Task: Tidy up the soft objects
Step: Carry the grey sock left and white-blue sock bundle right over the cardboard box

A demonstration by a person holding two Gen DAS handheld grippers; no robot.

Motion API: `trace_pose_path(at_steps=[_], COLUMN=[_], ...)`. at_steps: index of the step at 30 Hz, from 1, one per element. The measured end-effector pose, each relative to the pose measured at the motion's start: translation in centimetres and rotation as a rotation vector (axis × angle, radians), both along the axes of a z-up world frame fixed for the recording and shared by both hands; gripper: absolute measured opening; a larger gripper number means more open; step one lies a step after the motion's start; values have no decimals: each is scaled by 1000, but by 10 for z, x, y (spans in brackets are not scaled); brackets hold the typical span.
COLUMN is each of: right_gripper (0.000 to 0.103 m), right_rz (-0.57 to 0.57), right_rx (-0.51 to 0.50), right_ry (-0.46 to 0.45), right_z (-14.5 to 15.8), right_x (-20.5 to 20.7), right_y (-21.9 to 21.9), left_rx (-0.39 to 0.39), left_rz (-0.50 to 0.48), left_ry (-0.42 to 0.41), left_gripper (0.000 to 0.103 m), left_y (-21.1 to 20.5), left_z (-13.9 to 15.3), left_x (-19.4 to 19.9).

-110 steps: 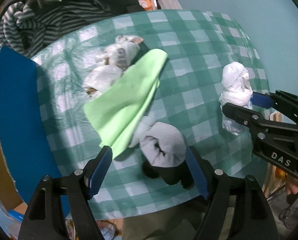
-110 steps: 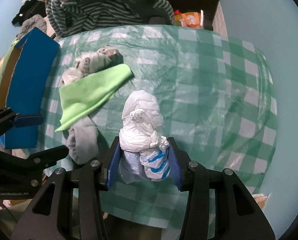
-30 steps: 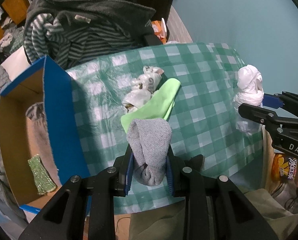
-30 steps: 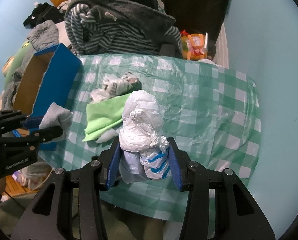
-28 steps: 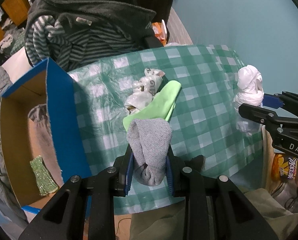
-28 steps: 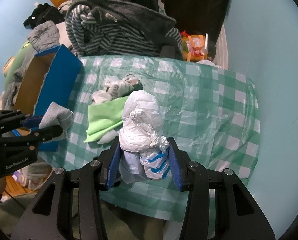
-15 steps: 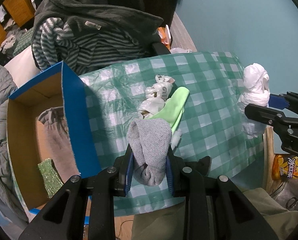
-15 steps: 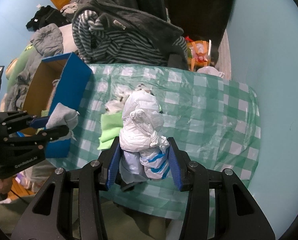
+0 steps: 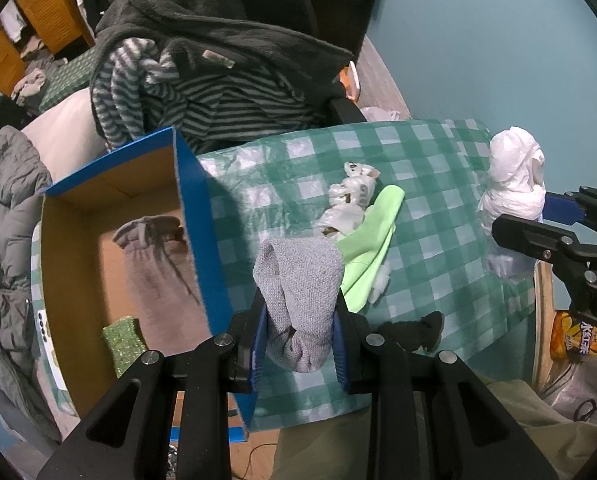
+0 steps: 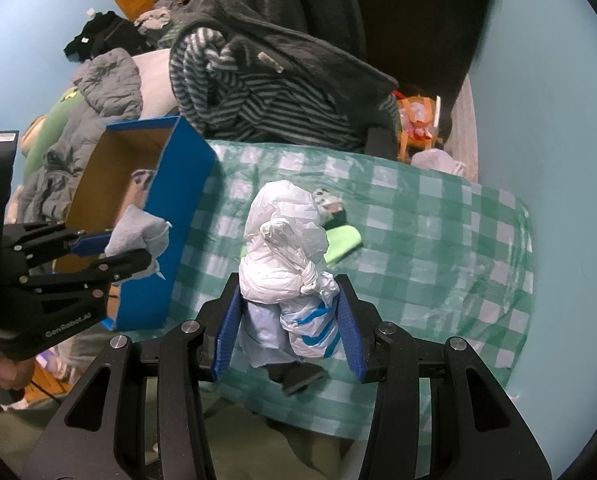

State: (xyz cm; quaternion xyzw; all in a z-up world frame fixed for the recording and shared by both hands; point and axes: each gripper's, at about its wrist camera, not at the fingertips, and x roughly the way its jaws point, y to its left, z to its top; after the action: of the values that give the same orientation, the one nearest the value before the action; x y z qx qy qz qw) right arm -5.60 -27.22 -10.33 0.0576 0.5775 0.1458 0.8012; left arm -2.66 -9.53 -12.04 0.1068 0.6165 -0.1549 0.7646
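Observation:
My left gripper point(image 9: 300, 354) is shut on a rolled grey sock point(image 9: 300, 296), held in the air over the table's near left corner, beside the blue cardboard box point(image 9: 196, 216). My right gripper point(image 10: 288, 338) is shut on a knotted bundle of white plastic bags point(image 10: 284, 248) with blue stripes, lifted above the green checked tablecloth point(image 10: 438, 248). The bundle of white plastic bags point(image 9: 514, 184) and the right gripper also show at the right edge of the left wrist view. On the cloth lie a light green cloth point(image 9: 372, 236), a crumpled patterned plastic bag point(image 9: 348, 200) and a small black item point(image 9: 414, 330).
The box holds a beige garment point(image 9: 154, 256) and a glittery green piece point(image 9: 124, 346). A chair behind the table is heaped with dark and striped clothes point(image 9: 218, 60). Grey jackets point(image 10: 98, 92) lie at the left. A snack packet point(image 9: 576, 338) sits low right. Blue wall stands at the right.
Both grippers have risen and drifted left toward the box, still holding the sock and the bag bundle. More of the box's inside shows now.

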Motion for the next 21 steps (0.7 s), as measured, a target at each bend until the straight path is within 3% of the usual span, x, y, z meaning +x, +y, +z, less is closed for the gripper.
trace_pose_path(at_steps=[21], right_gripper=[45], right_rz=[143], right_rx=[28], right_ry=[-21], right_z=[10], right_x=[23], right_y=[95], left_rx=[11], left_rz=[107], left_ry=[-13], left_gripper=[28], left_y=[78], left_z=[11], left_x=[6])
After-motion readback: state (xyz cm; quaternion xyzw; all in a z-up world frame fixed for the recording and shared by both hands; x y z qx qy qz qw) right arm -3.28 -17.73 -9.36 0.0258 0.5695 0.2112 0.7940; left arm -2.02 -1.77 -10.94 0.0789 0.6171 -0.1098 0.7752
